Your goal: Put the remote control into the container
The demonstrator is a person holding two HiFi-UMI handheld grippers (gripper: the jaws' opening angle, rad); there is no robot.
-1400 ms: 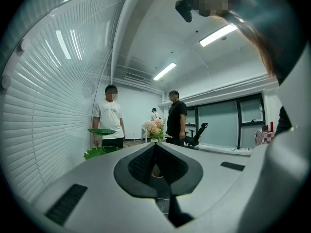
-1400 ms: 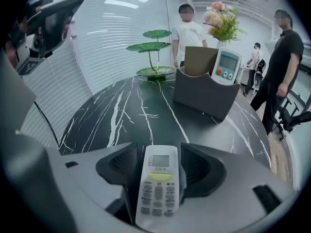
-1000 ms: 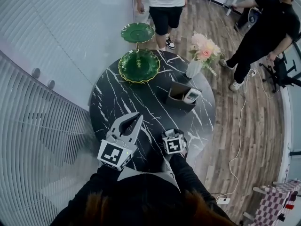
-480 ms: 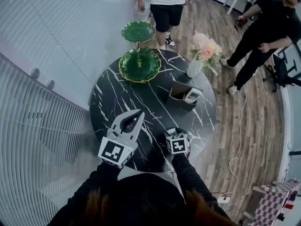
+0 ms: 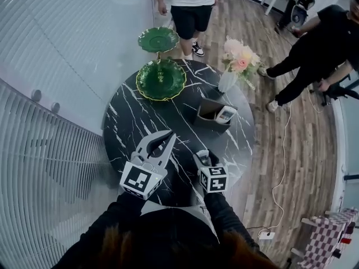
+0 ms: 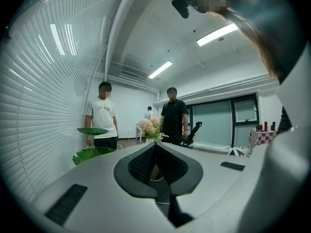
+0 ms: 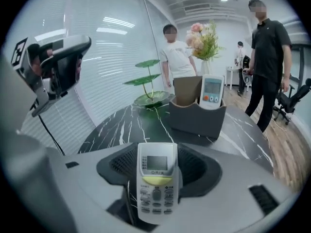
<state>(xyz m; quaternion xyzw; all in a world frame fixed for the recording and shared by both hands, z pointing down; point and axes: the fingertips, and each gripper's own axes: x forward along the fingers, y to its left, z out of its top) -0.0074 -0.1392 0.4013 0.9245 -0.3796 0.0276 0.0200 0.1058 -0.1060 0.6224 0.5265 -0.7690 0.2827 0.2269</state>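
While the left hand-held gripper sits closed, the right hand-held gripper clamps a remote control.

1. The person is wearing black long sleeves on both arms.
2. The left gripper is showing a light-grey body with two curved, tapering jaws.
3. The left gripper and the right gripper are each carrying a white marker cube printed with black square codes.
4. Dark ribbed pads are lining the inner jaw faces.
5. Dark rectangular slots are marking the grey jaw surfaces.
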